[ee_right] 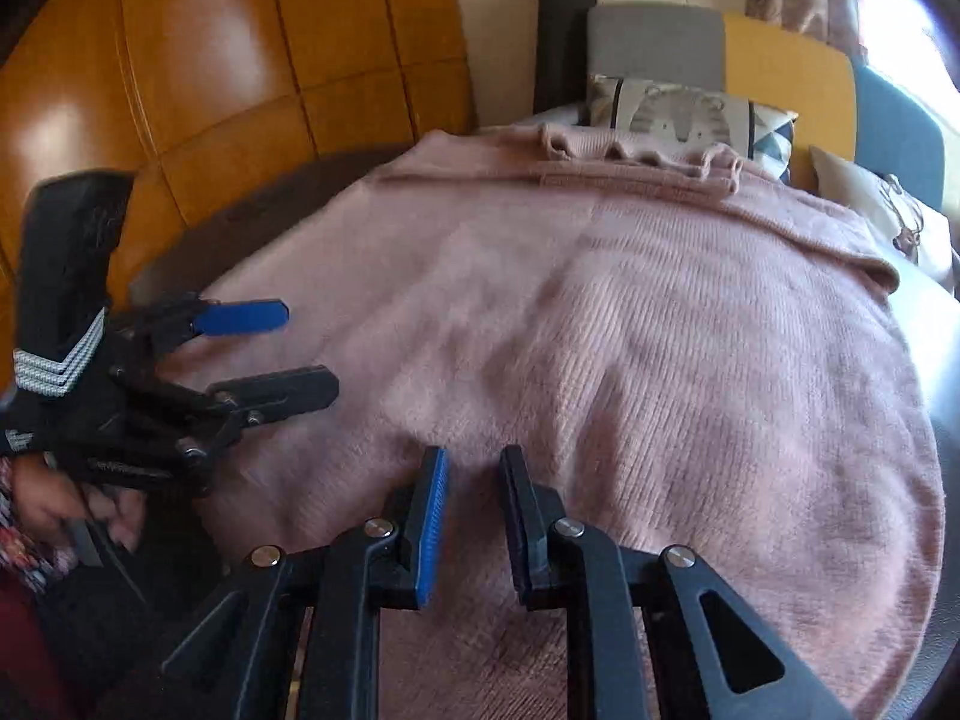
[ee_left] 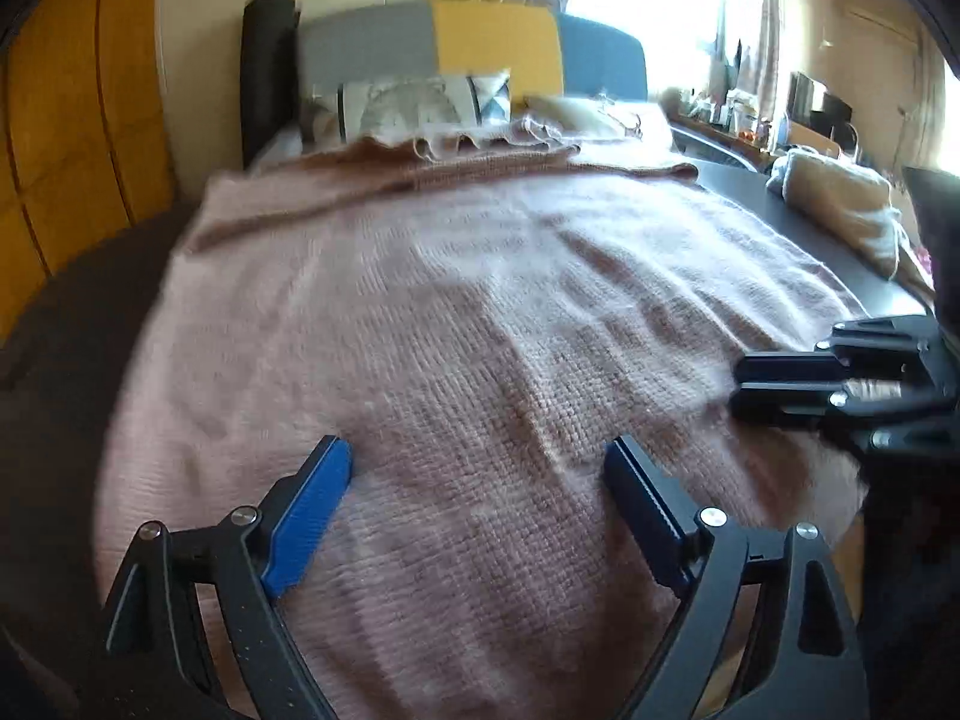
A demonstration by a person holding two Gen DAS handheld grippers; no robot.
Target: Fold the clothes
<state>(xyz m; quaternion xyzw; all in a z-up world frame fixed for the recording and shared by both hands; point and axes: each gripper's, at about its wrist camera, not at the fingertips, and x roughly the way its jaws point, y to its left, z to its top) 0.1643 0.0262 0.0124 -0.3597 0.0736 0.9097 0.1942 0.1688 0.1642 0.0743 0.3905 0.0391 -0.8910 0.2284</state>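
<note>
A pink knitted sweater [ee_left: 450, 300] [ee_right: 630, 330] lies spread flat over a dark table, its ribbed edge [ee_right: 636, 150] at the far end and a folded strip across the top. My left gripper [ee_left: 480, 450] [ee_right: 300, 354] hovers over the near left part of the sweater, jaws wide open with nothing between them. Over the near edge is my right gripper [ee_right: 477, 456] [ee_left: 737, 385]; its fingers stand a narrow gap apart and no cloth is pinched between them. A hand [ee_right: 42, 498] holds the left gripper's handle.
The dark table [ee_left: 780, 204] shows bare at the right, where a folded beige cloth [ee_left: 840, 204] lies. Behind stand a sofa back [ee_right: 780, 66] in grey, yellow and blue and a patterned pillow [ee_right: 678, 114]. An orange wooden wardrobe [ee_right: 210, 60] is at the left.
</note>
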